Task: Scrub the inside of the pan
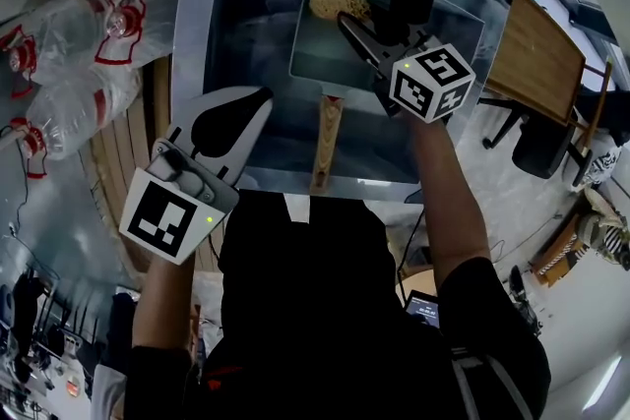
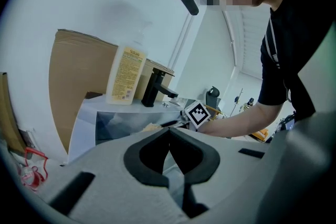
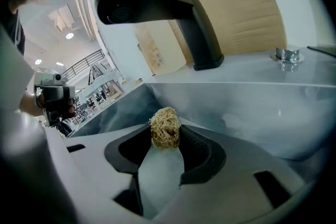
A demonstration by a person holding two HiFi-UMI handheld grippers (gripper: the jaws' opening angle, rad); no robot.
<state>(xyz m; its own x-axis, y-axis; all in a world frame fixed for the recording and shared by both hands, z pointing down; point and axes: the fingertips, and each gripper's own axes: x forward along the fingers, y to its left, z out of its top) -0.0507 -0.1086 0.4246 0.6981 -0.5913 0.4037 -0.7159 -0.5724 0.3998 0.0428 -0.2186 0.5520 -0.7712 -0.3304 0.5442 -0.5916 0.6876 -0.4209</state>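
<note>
A steel sink (image 1: 205, 25) takes up the far middle of the scene, its deep basin (image 1: 254, 54) sunk into a flat rim. A square grey pan (image 1: 330, 59) lies on the basin floor towards the right, its wooden handle (image 1: 327, 141) pointing to the near wall. On the far rim stands a black faucet (image 3: 157, 2), with a soap bottle (image 2: 126, 75) just left of it and a small chrome knob (image 3: 286, 55) to its right. Left of the sink, past a wooden strip (image 1: 157, 103), clear plastic bottles (image 1: 74, 108) with red labels lie on their sides
</note>
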